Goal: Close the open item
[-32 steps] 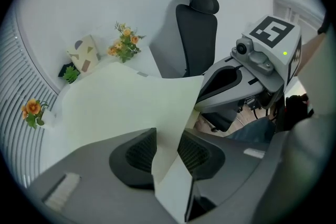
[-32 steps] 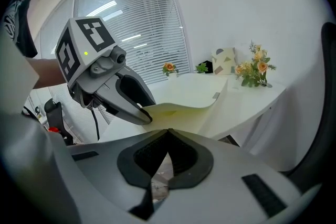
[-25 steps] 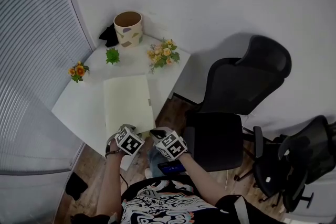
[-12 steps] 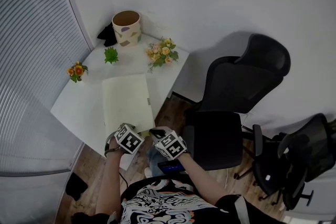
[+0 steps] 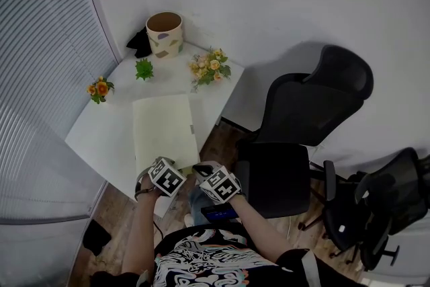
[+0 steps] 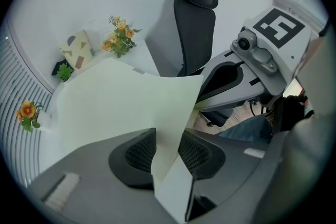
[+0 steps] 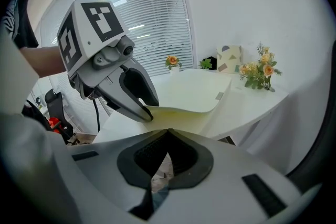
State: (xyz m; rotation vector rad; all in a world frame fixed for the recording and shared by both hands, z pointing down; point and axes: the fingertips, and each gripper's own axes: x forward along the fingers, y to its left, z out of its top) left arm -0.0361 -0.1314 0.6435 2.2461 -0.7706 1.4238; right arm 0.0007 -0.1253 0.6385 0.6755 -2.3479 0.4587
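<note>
Folder (image 5: 163, 128) lies flat on the white table (image 5: 101, 138), its long right edge running just inside the table's right edge and its near end at the table's near corner. A small tab (image 5: 191, 130) sits on that right edge. Left gripper (image 6: 169, 139): jaws closed down on the folder's near corner, only narrowly apart, with the pale cover curled up and filling the gap between the pads. Right gripper (image 7: 168, 134): jaw tips meet, nothing between them; it sits off the table past the near edge, floor visible through the gap behind the tips. Free room: bare tabletop left of the folder up to the orange flowers (image 5: 99, 89). The far end is crowded by the patterned pot (image 5: 164, 32), small green plant (image 5: 144, 69) and bouquet (image 5: 209, 68). Black office chair (image 5: 306, 117) stands close on the right, blinds (image 5: 40, 77) on the left. Only print in view: black-and-white square markers on the gripper cubes (image 5: 166, 180).
</note>
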